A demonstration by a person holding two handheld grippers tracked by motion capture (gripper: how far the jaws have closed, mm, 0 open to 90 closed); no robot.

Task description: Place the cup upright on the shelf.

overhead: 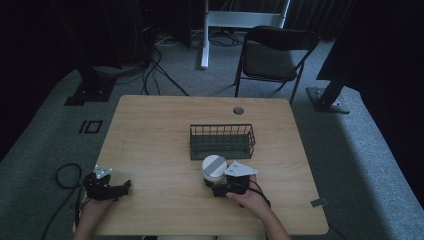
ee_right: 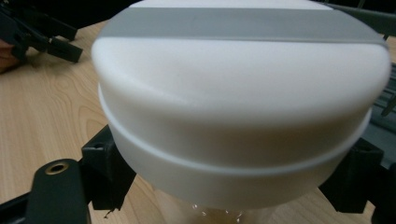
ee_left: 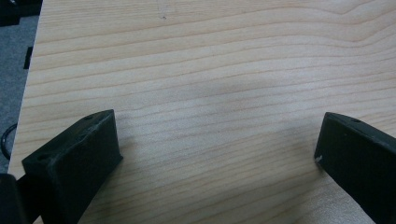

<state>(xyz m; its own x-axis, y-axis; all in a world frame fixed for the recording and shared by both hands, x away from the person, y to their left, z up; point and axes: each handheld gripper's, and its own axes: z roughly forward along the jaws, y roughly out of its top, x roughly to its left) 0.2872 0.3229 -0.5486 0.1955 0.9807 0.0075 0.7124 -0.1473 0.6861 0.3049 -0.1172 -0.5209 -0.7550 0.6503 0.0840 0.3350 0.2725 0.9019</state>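
Gripping the white round plastic pot (overhead: 214,167) with the right tongs (overhead: 215,181), just below the middle of the high view. Squeezing both black jaws against the sides of the pot's fat white lid, as seen in the right gripper view, with the right tongs (ee_right: 233,189) closed on the pot (ee_right: 238,93). Showing something clear under the lid at the bottom of that view, but too little to say what.

Sitting just in front of the dark green wire basket (overhead: 221,131), near it but not touching it. Peeking in at the right edge of the right gripper view too, that same basket (ee_right: 380,105). Not telling for sure if the pot is standing on the light wooden tabletop (overhead: 150,140) or lifted a little off it.

Resting at the lower left of the high view, the left tongs (overhead: 125,187), well apart from the pot. Spreading wide in the left gripper view, the left tongs (ee_left: 217,149), holding nothing, with only bare tabletop (ee_left: 210,70) between the jaws.

Looking like the picking-up step, with the grip made and the carrying not yet done. Probably needing next a lift straight up, a short move toward the top of the high view, then a gentle drop into the basket. Keeping the squeeze firm, since a round, smooth lid could slip.

Standing upright, with the lid facing up and the long way running up and down. Wearing a grey stripe across the lid top, running left to right in the right gripper view.
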